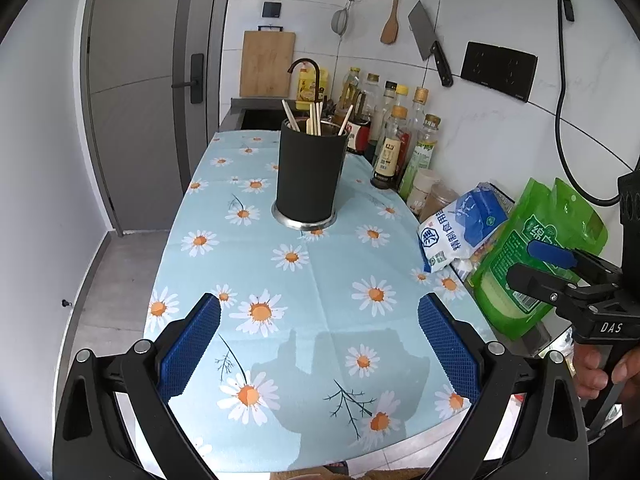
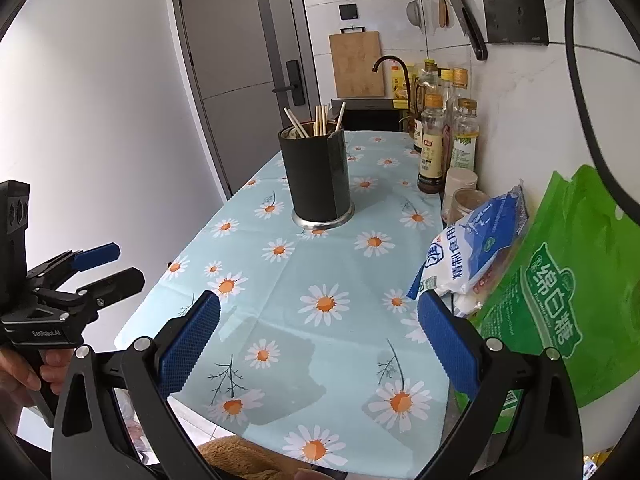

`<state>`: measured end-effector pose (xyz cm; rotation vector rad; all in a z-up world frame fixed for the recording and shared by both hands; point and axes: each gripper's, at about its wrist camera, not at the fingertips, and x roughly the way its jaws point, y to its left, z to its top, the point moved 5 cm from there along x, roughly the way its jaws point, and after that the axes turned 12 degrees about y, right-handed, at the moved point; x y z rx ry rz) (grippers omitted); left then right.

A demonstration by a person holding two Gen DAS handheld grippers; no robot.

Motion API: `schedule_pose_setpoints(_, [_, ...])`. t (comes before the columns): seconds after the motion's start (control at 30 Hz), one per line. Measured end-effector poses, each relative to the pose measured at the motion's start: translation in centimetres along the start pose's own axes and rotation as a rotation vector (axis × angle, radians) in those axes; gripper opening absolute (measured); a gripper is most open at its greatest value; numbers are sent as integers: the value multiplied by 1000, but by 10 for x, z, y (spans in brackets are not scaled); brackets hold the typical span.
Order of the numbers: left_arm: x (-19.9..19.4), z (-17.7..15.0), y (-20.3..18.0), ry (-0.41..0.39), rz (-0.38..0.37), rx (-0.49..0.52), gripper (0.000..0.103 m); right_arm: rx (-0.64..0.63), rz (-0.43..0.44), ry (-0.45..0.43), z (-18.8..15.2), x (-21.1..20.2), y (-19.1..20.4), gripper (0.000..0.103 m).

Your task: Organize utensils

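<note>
You are holding both grippers spread and empty over the near counter (image 1: pixel 304 312), left gripper (image 1: pixel 319 344) and right gripper (image 2: pixel 319 344) about level, the chopsticks (image 1: pixel 314 119) standing near-upright in the black holder (image 1: pixel 310 176) at 12 o'clock, well apart.

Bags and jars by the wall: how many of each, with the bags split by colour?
Green bag: 1
Blue-and-white bag: 1
Jars: 2
Total: 4
</note>
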<state>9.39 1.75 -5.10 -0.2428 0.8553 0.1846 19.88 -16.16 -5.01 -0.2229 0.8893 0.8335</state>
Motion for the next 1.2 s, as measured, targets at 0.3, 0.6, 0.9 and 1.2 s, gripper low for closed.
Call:
schedule_pose_setpoints(0.3, [-1, -5, 6, -4, 14, -32, 96, -30, 11, 5, -1, 2, 6, 98])
schedule_pose_setpoints(0.6, [0, -4, 6, 0, 9, -32, 96, -23, 16, 12, -1, 5, 6, 98])
schedule_pose_setpoints(0.9, [1, -3, 1, 6, 18, -25, 96, -18, 16, 16, -2, 6, 3, 98])
schedule_pose_setpoints(1.2, [3, -3, -1, 22, 4, -19, 96, -15, 13, 18, -3, 7, 4, 98])
